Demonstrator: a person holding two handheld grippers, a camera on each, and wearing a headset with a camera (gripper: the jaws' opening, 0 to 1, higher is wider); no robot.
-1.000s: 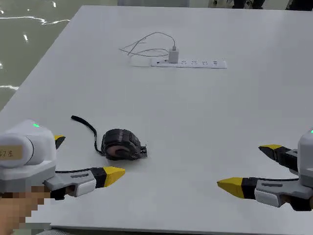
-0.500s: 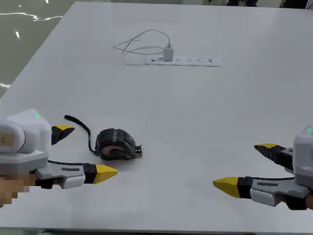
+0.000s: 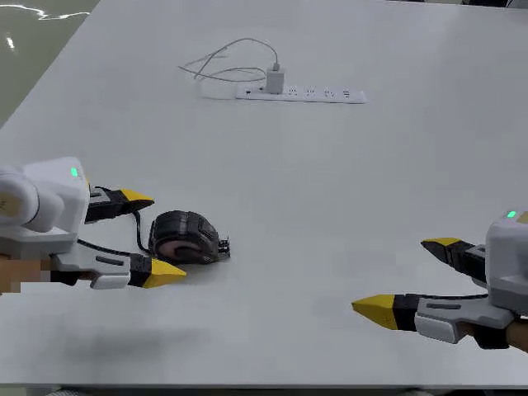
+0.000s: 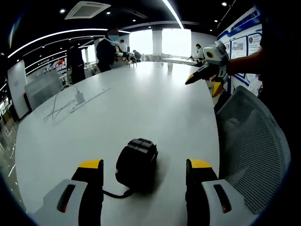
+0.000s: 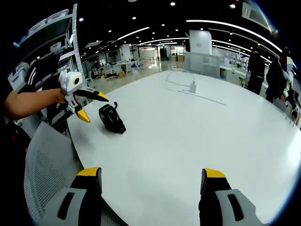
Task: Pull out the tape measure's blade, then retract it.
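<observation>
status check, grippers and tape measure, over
Left gripper open, fingers flanking tape measure. Right gripper open, off to the side. Its blade not out. Nothing in the way.

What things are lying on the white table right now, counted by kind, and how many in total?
tape measure: 1
power strip: 1
charger with cable: 1
Total: 3

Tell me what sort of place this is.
Probably a big open-plan workshop or lab hall: a long white table with a power strip, metal shelving along one side, rows of ceiling lights, and people standing farther back.
</observation>
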